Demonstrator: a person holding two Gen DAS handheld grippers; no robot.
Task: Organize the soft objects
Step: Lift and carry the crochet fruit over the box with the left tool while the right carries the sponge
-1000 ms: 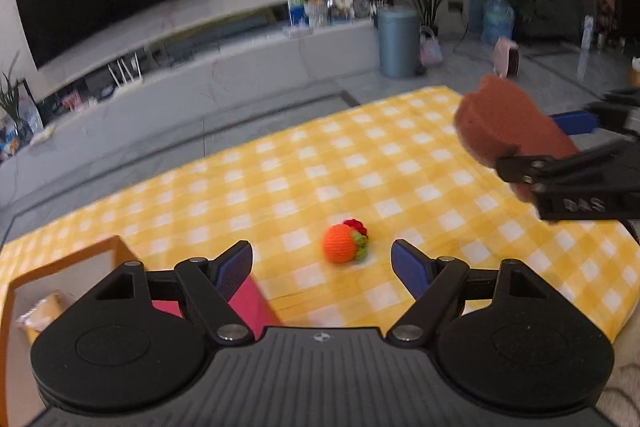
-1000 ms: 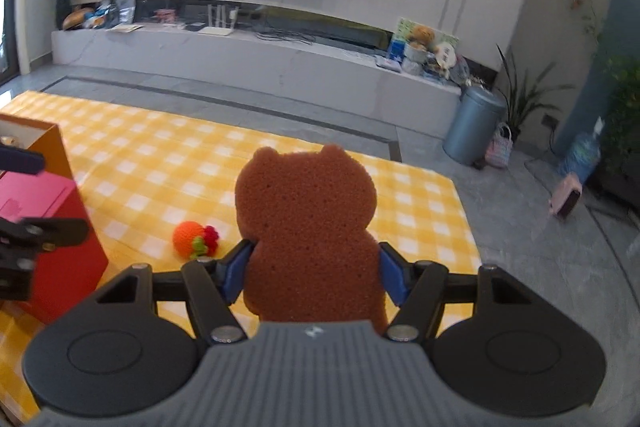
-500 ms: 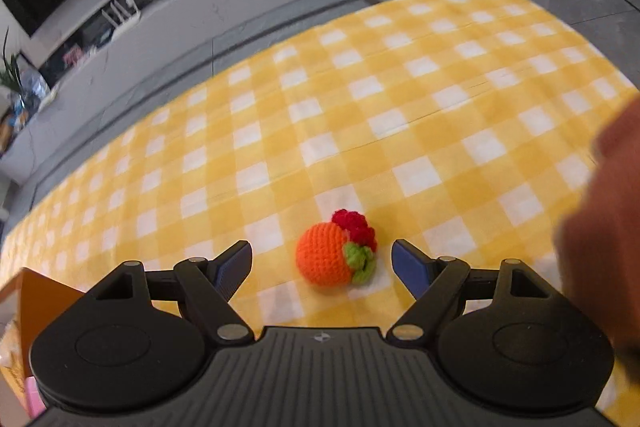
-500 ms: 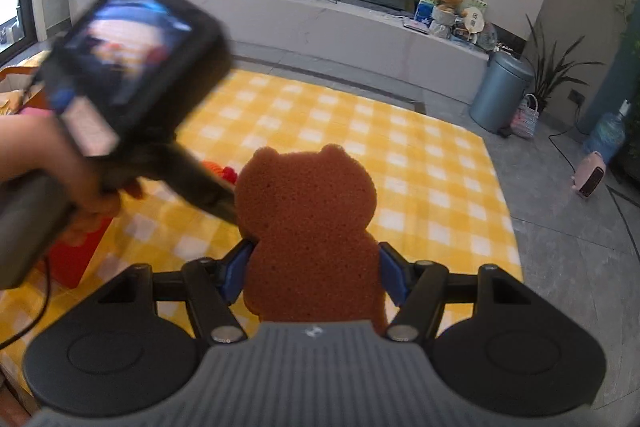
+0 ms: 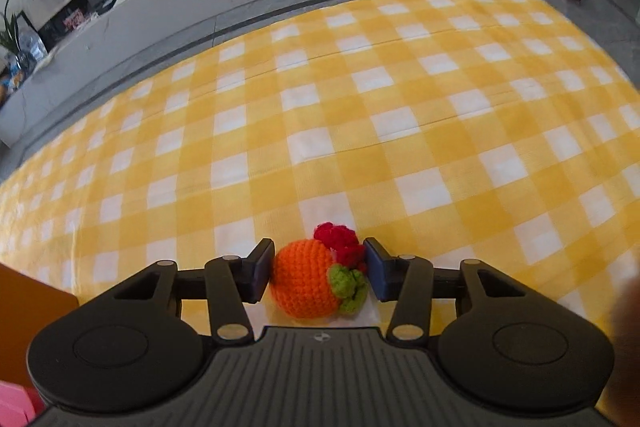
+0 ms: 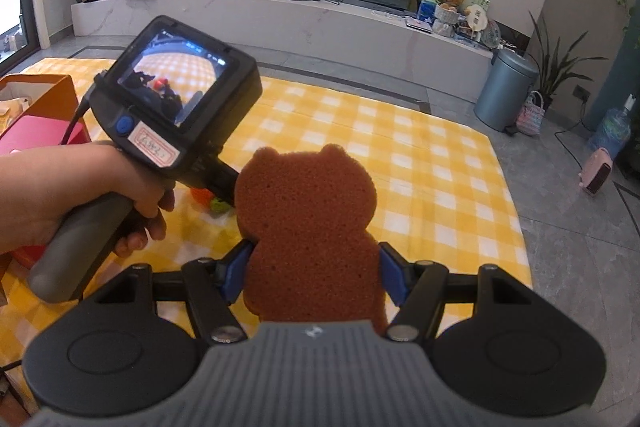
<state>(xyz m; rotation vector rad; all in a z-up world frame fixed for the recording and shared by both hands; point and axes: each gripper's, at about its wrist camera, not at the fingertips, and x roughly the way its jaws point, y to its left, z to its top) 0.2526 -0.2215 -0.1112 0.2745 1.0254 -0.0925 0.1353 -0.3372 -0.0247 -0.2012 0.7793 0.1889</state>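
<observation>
left claw (image 5: 318, 273) pinching crochet orange (image 5: 306, 279) | right claw (image 6: 312, 273) clamps bear sponge (image 6: 308, 223) | squeeze lightly, lift straight off counter (image 5: 360, 107)

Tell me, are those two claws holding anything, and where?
Right gripper clamps the bear sponge at its waist. Left gripper squeezes the crochet fruit by its sides.
</observation>
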